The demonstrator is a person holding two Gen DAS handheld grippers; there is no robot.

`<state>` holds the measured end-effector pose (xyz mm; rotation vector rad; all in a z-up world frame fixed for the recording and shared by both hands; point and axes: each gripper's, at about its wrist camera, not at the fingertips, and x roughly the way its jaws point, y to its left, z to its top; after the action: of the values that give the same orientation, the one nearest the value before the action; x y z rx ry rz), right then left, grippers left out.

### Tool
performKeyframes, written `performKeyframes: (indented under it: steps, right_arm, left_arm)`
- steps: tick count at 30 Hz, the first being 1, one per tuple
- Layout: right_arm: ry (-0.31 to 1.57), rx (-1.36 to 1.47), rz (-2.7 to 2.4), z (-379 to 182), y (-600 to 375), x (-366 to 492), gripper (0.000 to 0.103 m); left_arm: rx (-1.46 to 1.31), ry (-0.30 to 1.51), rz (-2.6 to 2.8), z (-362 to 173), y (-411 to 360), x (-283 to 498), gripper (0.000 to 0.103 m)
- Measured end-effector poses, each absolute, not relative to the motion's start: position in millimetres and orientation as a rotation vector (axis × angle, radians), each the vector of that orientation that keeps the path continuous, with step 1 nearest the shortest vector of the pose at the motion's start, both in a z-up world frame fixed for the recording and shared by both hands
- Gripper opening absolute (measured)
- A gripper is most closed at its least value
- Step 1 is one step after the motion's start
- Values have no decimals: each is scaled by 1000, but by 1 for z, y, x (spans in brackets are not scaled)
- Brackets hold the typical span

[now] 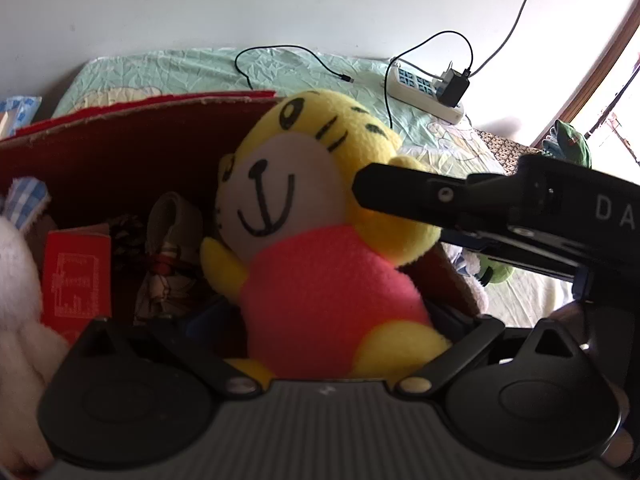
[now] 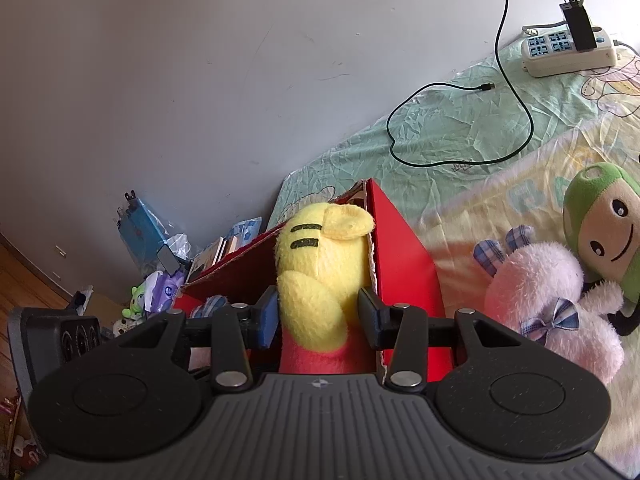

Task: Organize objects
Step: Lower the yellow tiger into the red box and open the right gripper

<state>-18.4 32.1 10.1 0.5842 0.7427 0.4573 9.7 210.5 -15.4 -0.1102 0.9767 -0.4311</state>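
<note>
A yellow tiger plush (image 1: 304,216) in a pink shirt is over the open red cardboard box (image 1: 120,148) on the bed. My right gripper (image 2: 318,314) is shut on the plush's head (image 2: 320,264), one finger on each side; it shows in the left wrist view (image 1: 368,188) as a black finger against the head. My left gripper (image 1: 328,340) sits low in front of the plush's body, its jaws spread wide on either side of the plush's lower body, fingertips hidden. The box (image 2: 400,248) holds a white plush (image 1: 16,280), a red booklet (image 1: 76,276) and folded cloth (image 1: 168,264).
A pink fluffy plush (image 2: 548,296) and a green-capped plush (image 2: 604,232) lie on the bed right of the box. A power strip (image 2: 568,48) with a black charger and looped cable (image 2: 460,128) lies at the bed's far edge. Clutter sits on the floor by the wall (image 2: 160,264).
</note>
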Motion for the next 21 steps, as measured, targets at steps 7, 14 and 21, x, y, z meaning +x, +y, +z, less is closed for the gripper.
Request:
performKeyframes:
  steps: [7,14,21]
  right_arm:
    - [746,566,464,8,34,-24,42]
    - [741,573,461,5,32,-27,40]
    - [736,568,465,5,31,-32,40]
  left_arm:
    - [-41,946,-411,-11,203,3,100]
    - [-37,955,-392,-12,202,0,100]
    - [-10,937,-362,-8,196,-6,100]
